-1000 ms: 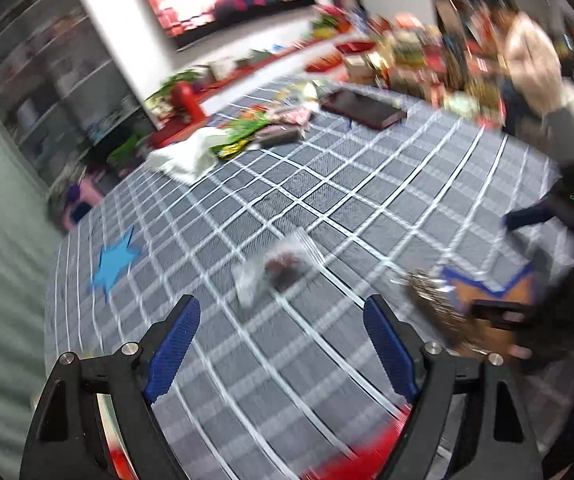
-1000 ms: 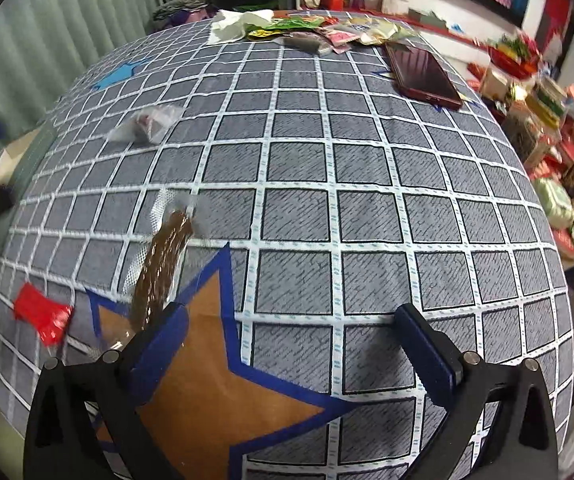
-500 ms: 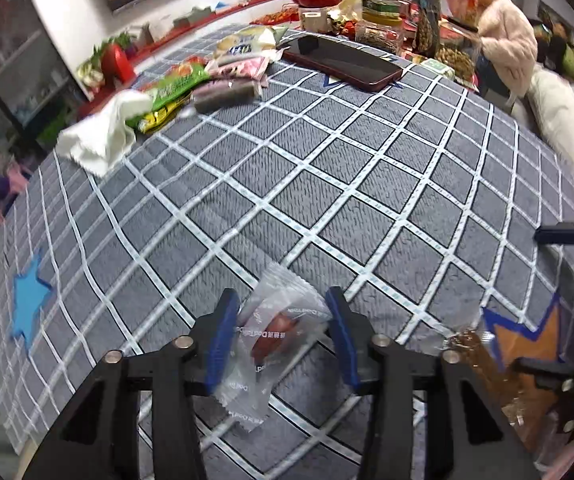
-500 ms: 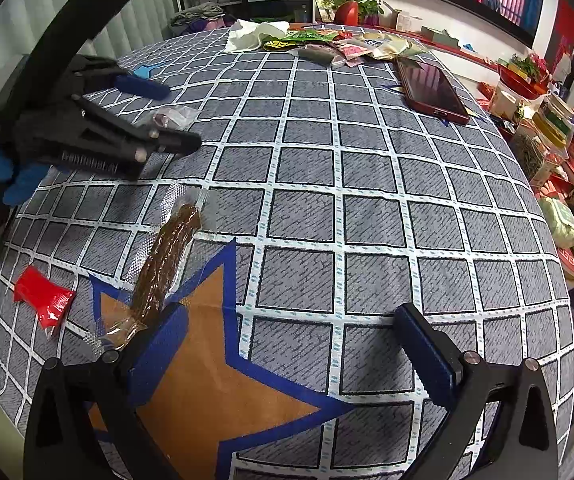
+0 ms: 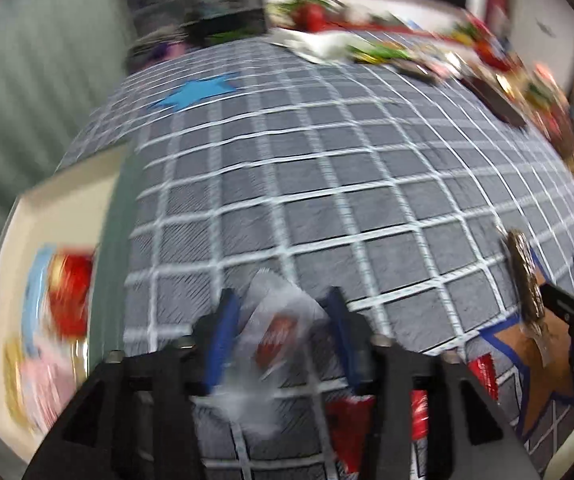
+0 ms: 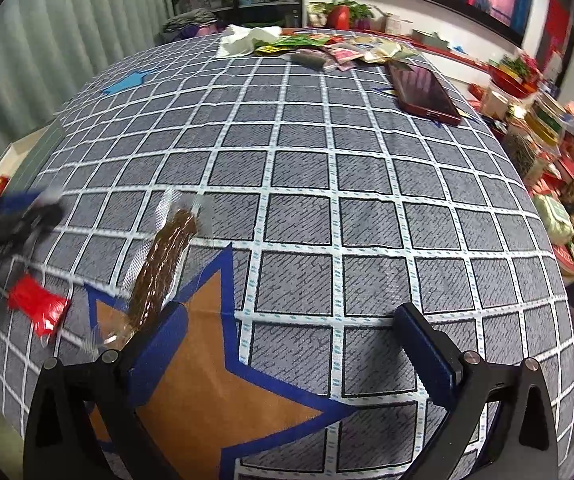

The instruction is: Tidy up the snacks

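Beyond the left edge of the desk (image 5: 327, 184), a cream tray (image 5: 67, 208) is seen, with blurred red, blue and pink packets lying in it. A clear snack packet (image 5: 275, 328) with a red centre is gripped between the blue pads of the left tool (image 5: 283, 328), raised over the desk's near left part. A red wrapper (image 6: 37, 308) lies near the near left corner. Just beside it, a long brown snack in clear wrap (image 6: 163, 264) rests with its near end on the corner of an orange star (image 6: 207, 380). The right tool (image 6: 287, 344) is held wide open over that star, with nothing between its fingers. Along the far edge, a white tissue (image 6: 247, 38) and a heap of mixed packets (image 6: 339, 50) are gathered, and a dark red phone (image 6: 423, 92) lies toward the far right corner.
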Demonstrator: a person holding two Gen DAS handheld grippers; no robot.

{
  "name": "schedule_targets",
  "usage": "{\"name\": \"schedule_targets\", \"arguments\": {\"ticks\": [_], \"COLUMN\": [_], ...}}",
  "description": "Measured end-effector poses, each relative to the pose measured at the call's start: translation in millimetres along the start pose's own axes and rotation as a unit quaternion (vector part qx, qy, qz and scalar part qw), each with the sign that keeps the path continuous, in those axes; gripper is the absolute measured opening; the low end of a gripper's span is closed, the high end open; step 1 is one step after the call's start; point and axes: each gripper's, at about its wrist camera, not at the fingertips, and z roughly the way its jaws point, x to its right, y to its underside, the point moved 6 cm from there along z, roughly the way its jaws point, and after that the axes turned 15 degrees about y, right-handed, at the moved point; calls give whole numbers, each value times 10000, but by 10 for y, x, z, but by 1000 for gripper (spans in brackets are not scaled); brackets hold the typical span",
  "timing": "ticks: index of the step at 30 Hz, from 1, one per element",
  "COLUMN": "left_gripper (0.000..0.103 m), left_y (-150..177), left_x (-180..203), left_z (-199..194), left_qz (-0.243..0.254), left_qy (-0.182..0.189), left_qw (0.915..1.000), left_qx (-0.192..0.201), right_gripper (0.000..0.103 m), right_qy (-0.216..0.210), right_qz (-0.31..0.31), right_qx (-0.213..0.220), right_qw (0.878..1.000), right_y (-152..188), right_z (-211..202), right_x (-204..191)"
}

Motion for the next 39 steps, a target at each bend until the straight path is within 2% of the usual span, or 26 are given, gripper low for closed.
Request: {"name": "schedule_targets", "arguments": {"ticks": [2, 3, 5, 10, 39], "left_gripper": [87, 88, 103, 103, 103], "left_y": [41, 56, 52, 79, 79], "left_x": [-104, -160, -174, -103, -116], "left_z": [-7, 3, 28, 40, 46], "left_qz": [-290, -509, -535, -373, -375], "left_qy": [-129, -12, 27, -20, -21], "left_qw": [9993, 9985, 9985, 9988, 9988], "left_qx": [182, 218, 149, 312, 312], "right_gripper": [103, 103, 103, 103, 103], "right_qy": [107, 151, 237, 292, 284], "right_qz": [160, 234, 350, 456, 449], "right_qx": [-52, -60, 5, 109, 202], "right_qw": [9998, 9996, 9991, 9985, 9984], "right_y": [-19, -31, -53, -96, -88], "right_z": [10, 16, 30, 61, 83], "right_x": [0, 5, 4, 13, 20]}}
